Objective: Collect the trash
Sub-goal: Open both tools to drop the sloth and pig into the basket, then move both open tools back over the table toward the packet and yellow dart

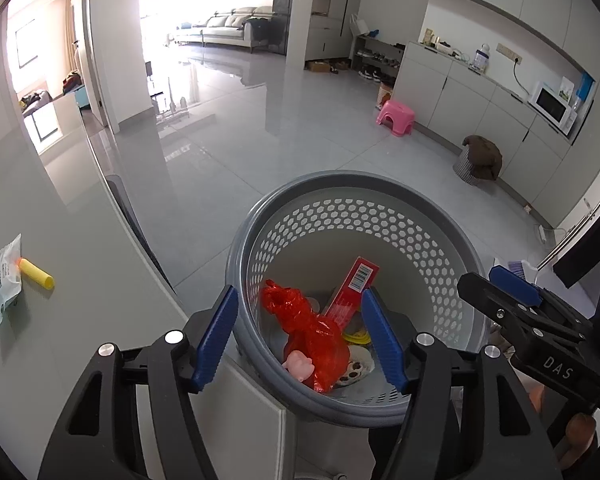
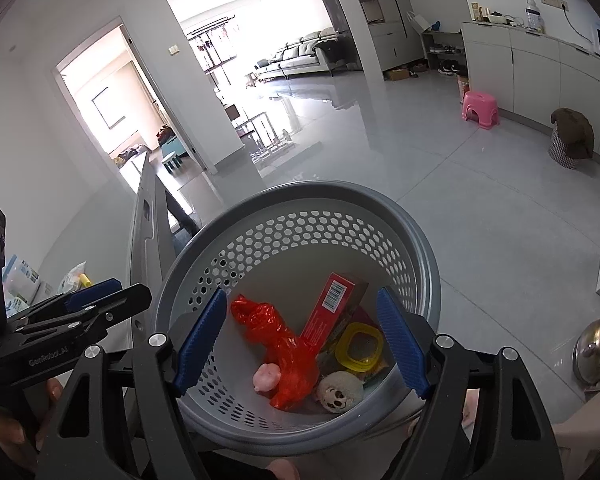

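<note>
The bin [image 1: 452, 236], a grey round basket with a hexagon-holed wall, stands on the floor just beside the counter [image 1: 80, 240] edge, below both tongs. In it lie a crumpled red bag [image 2: 284, 356], a red box [image 2: 332, 308] leaning upright with its barcode showing, a yellow ring [image 2: 358, 346], a small pink toy [image 2: 266, 376] and a pale fuzzy ball [image 2: 338, 392] with dark spots. The bag lies across the middle of the bin floor, touching the pink toy and the foot of the box.

The left tongs [image 1: 300, 332] hang over the near rim, jaws apart with nothing between the blue pads; the bag shows through the gap but lies down in the bin, free of them. The right tongs [image 2: 302, 344] hover over the same rim from the other side, jaws wide and empty. Each pair shows at the edge of the other's view, close beside it. A hand [image 2: 16, 428] grips the handle of the left tongs.

On the counter, well apart from the bin, lie a clear packet [image 1: 2, 284] and a yellow tube [image 1: 36, 274] touching its edge.

Farther off on the tiled floor stand a pink stool [image 1: 396, 117] and a checked basket [image 1: 470, 166] with brown cloth draped over it, both near the white cabinets. A microwave [image 1: 550, 106] sits on the cabinet top. A steel kettle [image 2: 598, 350] shows at the right edge of the right view.
</note>
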{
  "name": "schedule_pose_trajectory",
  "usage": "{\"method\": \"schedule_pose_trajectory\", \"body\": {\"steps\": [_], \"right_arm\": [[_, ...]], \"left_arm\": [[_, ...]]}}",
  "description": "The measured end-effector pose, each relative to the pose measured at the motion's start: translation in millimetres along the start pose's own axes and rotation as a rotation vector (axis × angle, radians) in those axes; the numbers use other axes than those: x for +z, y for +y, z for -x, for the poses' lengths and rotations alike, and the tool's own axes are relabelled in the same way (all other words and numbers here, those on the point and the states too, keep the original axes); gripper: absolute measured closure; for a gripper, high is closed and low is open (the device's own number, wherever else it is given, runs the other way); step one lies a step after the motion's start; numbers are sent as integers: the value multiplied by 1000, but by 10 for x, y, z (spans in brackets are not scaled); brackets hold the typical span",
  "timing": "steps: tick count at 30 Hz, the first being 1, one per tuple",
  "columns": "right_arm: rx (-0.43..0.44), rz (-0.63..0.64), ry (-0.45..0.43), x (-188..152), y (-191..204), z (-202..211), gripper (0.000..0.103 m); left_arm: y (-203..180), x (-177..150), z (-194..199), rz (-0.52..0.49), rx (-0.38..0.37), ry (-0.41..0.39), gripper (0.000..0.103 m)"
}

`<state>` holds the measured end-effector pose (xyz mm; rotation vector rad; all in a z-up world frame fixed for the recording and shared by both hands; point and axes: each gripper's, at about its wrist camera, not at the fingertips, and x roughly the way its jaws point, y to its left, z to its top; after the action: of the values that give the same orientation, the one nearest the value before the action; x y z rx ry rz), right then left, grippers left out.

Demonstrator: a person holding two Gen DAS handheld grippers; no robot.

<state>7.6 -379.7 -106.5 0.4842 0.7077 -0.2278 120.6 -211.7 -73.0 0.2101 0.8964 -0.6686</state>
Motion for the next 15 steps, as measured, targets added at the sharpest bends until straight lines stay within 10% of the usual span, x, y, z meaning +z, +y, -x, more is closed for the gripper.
{"method": "schedule_pose_trajectory", "body": {"steps": [15], "right_arm": [[12,17,15,-69,132,78,29]], "left_arm": [[104,-59,159,29,36,-15,29]]}}
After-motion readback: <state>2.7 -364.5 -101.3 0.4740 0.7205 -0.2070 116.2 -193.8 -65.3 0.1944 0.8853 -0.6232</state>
